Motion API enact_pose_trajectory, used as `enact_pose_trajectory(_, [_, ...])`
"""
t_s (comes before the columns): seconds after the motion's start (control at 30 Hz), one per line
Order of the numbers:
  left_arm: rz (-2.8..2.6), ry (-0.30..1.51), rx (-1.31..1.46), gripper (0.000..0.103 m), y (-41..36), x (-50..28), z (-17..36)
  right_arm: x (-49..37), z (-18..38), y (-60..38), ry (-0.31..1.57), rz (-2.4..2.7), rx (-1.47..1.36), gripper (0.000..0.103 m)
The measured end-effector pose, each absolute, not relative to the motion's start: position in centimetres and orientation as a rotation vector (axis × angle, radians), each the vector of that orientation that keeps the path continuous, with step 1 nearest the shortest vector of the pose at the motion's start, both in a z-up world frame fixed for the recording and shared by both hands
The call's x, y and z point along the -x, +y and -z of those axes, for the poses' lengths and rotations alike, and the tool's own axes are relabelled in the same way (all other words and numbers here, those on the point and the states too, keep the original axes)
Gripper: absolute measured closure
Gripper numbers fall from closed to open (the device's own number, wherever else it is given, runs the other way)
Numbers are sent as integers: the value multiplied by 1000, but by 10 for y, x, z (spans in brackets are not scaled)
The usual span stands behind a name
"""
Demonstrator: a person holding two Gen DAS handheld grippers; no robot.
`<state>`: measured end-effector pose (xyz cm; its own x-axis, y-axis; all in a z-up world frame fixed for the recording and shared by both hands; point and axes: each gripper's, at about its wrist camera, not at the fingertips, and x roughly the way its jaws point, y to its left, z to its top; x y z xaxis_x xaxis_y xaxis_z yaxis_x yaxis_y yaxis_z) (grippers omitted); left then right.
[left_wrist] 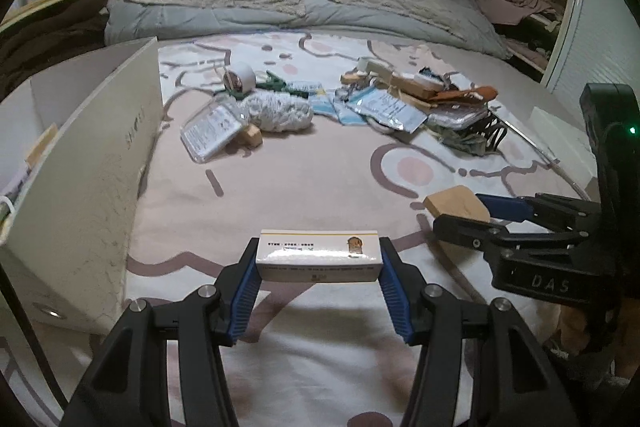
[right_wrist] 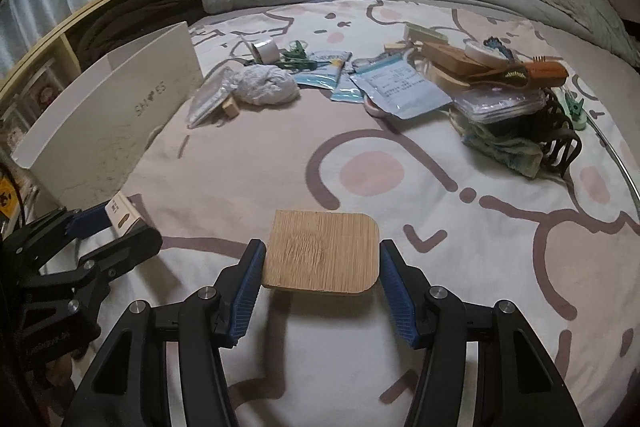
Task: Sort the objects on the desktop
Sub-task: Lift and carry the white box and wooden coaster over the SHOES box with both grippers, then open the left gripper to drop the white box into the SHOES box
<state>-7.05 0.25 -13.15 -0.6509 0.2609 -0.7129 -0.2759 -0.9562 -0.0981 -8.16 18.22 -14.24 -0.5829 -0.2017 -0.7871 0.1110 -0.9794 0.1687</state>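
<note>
My left gripper (left_wrist: 319, 259) is shut on a small white carton (left_wrist: 318, 255), gripped by its two short ends and held above the bed sheet. In the right wrist view that left gripper (right_wrist: 110, 225) shows at the lower left with the carton (right_wrist: 122, 217) in it. My right gripper (right_wrist: 321, 259) is shut on a flat bamboo board (right_wrist: 322, 257) with rounded corners, clamped by its side edges. From the left wrist view the right gripper (left_wrist: 472, 213) and the bamboo board (left_wrist: 456, 203) appear at the right.
A white shoe box (left_wrist: 92, 163) stands open at the left (right_wrist: 108, 107). Mid-bed lie several loose items: a tape roll (left_wrist: 239, 77), a grey cloth (left_wrist: 280, 111), foil pouches (right_wrist: 404, 87), a brown brush (right_wrist: 516, 71), a black hair claw (right_wrist: 560, 143). Pillows and a duvet (left_wrist: 280, 7) lie behind.
</note>
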Motion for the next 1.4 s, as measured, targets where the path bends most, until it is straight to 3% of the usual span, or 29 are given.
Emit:
enact_pose_trajectory(0.3, [-2710, 16, 975, 47, -19, 57, 91, 74, 120, 170, -145, 2654, -1283, 45])
enact_pose_trajectory(0.77, [-3021, -95, 821, 47, -122, 61, 26, 73, 97, 157, -212, 2608, -1242, 45])
enact_pose_trajectory(1.4, [-3215, -129, 1176, 47, -237, 99, 58, 106, 38, 86, -172, 2478, -1082, 45])
